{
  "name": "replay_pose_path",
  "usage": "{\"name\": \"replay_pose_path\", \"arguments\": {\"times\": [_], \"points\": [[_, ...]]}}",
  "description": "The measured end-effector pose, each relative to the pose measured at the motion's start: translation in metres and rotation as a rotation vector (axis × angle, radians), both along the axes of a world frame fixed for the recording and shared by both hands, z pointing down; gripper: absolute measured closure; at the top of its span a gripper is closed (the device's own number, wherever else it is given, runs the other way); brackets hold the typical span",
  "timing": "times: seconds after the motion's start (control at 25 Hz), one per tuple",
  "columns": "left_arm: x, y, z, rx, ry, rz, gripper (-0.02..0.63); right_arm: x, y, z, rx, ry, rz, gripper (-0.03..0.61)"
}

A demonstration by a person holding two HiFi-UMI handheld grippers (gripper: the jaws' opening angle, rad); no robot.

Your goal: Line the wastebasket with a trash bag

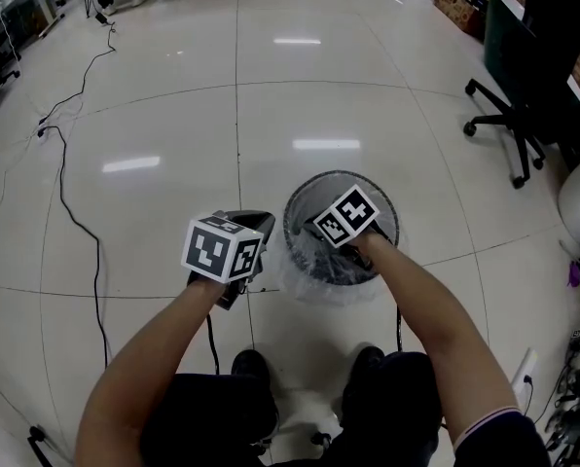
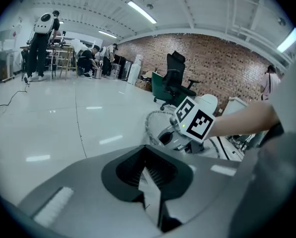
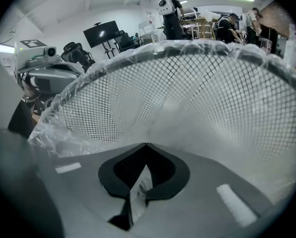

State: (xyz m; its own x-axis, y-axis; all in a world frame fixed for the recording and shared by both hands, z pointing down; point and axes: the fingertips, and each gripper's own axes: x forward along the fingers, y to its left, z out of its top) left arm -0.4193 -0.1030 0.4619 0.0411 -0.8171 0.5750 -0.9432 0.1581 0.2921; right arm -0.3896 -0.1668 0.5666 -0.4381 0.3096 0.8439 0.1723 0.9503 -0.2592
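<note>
A round wire-mesh wastebasket [image 1: 300,212] stands on the floor in front of the person's feet. A clear trash bag [image 1: 314,282] lies inside it and is folded out over the rim. My right gripper [image 3: 145,145] reaches down into the basket, shut, with nothing seen between its tips. Bag film covers the mesh wall [image 3: 197,98] just ahead of it. Its marker cube [image 1: 346,217] shows above the rim. My left gripper [image 1: 259,224] hangs outside the basket at its left side, shut and empty. From the left gripper [image 2: 147,147] view, the right gripper's cube [image 2: 195,119] and the basket rim [image 2: 153,117] lie ahead.
A black office chair [image 1: 524,95] stands at the back right. A black cable [image 1: 76,222] runs across the tiled floor at the left. The person's shoes [image 1: 251,366] sit just behind the basket. Several people [image 2: 41,38] work at tables far off.
</note>
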Motion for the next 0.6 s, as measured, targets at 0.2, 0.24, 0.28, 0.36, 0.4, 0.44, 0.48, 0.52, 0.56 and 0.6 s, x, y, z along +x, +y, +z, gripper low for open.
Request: {"name": "replay_pose_path", "arguments": {"times": [0.2,0.24,0.28,0.36,0.4,0.44,0.48,0.52,0.56,0.6], "points": [[0.001,0.002,0.004,-0.006,0.013,0.0,0.601,0.0,-0.001,0.016,-0.013,0.014,0.013,0.575],[0.001,0.002,0.006,-0.008,0.017,0.0,0.601,0.0,-0.002,0.019,-0.015,0.017,0.017,0.575],[0.001,0.003,0.007,-0.009,0.022,0.0,0.601,-0.001,-0.003,0.022,-0.016,0.019,0.02,0.575],[-0.001,0.005,0.01,-0.011,0.035,-0.004,0.601,-0.003,-0.003,0.028,-0.014,0.021,0.026,0.575],[-0.001,0.005,0.012,-0.011,0.041,-0.006,0.601,-0.004,-0.004,0.03,-0.013,0.022,0.029,0.575],[-0.002,0.005,0.013,-0.012,0.048,-0.008,0.601,-0.005,-0.004,0.032,-0.012,0.022,0.031,0.575],[-0.002,0.004,0.014,-0.012,0.053,-0.007,0.601,-0.006,-0.005,0.034,-0.011,0.022,0.033,0.575],[-0.002,0.004,0.015,-0.013,0.058,-0.006,0.601,-0.007,-0.005,0.035,-0.011,0.022,0.035,0.575],[-0.002,0.004,0.016,-0.013,0.063,-0.005,0.601,-0.008,-0.005,0.037,-0.011,0.022,0.037,0.575],[-0.001,0.004,0.017,-0.012,0.068,-0.003,0.601,-0.008,-0.005,0.039,-0.011,0.022,0.039,0.575]]}}
